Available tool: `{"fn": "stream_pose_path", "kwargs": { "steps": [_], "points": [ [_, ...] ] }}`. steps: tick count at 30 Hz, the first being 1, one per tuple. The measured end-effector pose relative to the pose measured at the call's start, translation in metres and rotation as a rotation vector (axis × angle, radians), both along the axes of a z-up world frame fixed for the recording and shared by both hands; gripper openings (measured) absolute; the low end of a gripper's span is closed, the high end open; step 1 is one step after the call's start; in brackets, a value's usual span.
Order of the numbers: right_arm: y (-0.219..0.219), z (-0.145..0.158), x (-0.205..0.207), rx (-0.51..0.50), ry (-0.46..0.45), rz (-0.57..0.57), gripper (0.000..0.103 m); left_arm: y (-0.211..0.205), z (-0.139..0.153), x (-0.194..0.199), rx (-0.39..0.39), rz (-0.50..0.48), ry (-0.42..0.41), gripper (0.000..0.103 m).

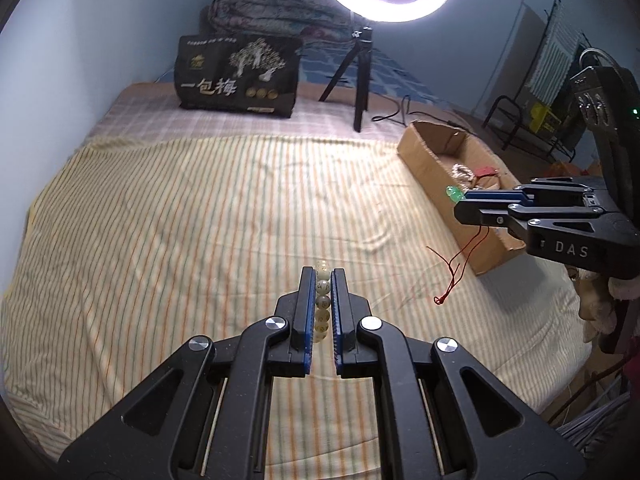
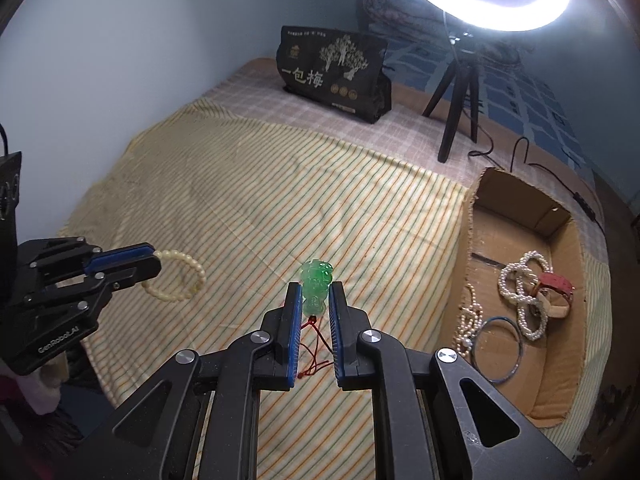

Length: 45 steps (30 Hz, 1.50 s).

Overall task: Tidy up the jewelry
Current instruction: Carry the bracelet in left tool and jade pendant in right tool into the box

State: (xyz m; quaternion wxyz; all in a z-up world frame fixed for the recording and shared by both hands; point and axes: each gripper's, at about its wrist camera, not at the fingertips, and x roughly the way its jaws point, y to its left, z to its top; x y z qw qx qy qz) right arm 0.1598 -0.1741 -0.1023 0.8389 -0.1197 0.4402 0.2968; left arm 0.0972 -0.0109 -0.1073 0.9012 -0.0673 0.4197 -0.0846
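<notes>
My left gripper is shut on a cream bead bracelet, held above the striped bed sheet; in the right wrist view the left gripper shows at the left with the bracelet hanging from it. My right gripper is shut on a green jade pendant whose red cord dangles below. In the left wrist view the right gripper is beside the cardboard box, with the pendant at its tips and the cord trailing.
The open cardboard box at the right holds pearl bracelets, a blue bangle and a red piece. A black bag, a ring light tripod with its cable, and folded bedding stand at the back.
</notes>
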Motion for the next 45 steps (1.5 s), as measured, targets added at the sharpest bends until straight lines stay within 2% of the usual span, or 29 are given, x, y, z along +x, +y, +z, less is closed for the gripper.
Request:
{"fn": "stream_pose_path", "kwargs": {
  "steps": [15,26,34,45],
  "points": [
    [-0.06,0.041,-0.023,0.086,-0.087,-0.074,0.012,-0.043,0.028,0.01,0.009,-0.09,-0.052,0.005],
    [-0.123,0.065,-0.025,0.142,-0.148,-0.197,0.012,-0.081,0.053,0.033,-0.025,-0.157,-0.088,0.005],
    [-0.164,0.067,-0.013,0.157,-0.162,-0.288,0.012,-0.119,0.068,0.056,-0.041,-0.219,-0.111,0.005],
    [-0.194,0.057,0.008,0.155,-0.148,-0.358,0.012,-0.167,0.066,0.093,-0.065,-0.288,-0.097,0.005]
  ]
}}
